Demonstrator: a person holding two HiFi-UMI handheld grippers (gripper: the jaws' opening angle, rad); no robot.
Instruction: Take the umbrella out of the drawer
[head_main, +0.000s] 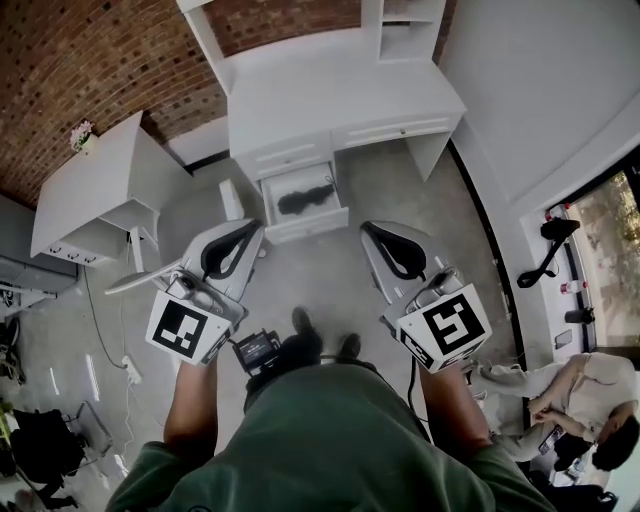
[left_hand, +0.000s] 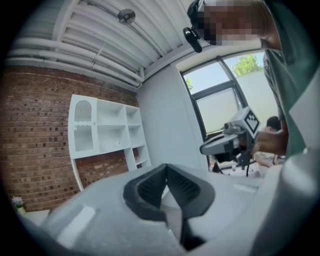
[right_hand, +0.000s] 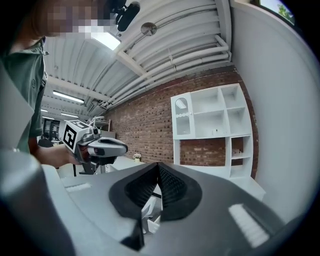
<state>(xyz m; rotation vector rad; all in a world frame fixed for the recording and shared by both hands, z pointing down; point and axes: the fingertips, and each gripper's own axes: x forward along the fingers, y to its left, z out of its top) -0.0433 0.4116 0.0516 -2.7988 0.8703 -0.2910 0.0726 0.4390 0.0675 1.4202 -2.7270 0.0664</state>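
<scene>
- umbrella (head_main: 305, 198): dark, folded, lying flat inside the open drawer (head_main: 306, 229) of the white desk (head_main: 340, 90); nothing touches it.
- Long axis runs across the drawer's width, roughly parallel to the drawer front. In the head view its right end sits a bit nearer the desk than its left.
- Can't tell which end is the handle; too small and dark.
- Drawer is pulled out towards the person, so the umbrella is open to reach from above.
- left gripper (head_main: 250, 230): jaws clenched together, holding nothing. It is held out in front of the body, pointing at the desk, well short of the drawer.
- right gripper (head_main: 372, 230): same, jaws pressed together and empty, beside the left one and well apart from the umbrella.
- Both gripper views look level at the shelf unit (left_hand: 107, 125) and the brick wall (right_hand: 145, 120), not down into the drawer.
- Step in hand, as I judge it: the approach; no grasp has begun.
- To do it well: step closer, tip one gripper down over the drawer and spread its jaws before it goes in.
- Set the jaws across the umbrella's long axis, near mid-length, so it lifts level.
- Come straight down between the drawer walls, then lift straight up past the front panel.
- Risks: clipping the drawer rim, or an end grab that lets the umbrella swing or slip.
</scene>
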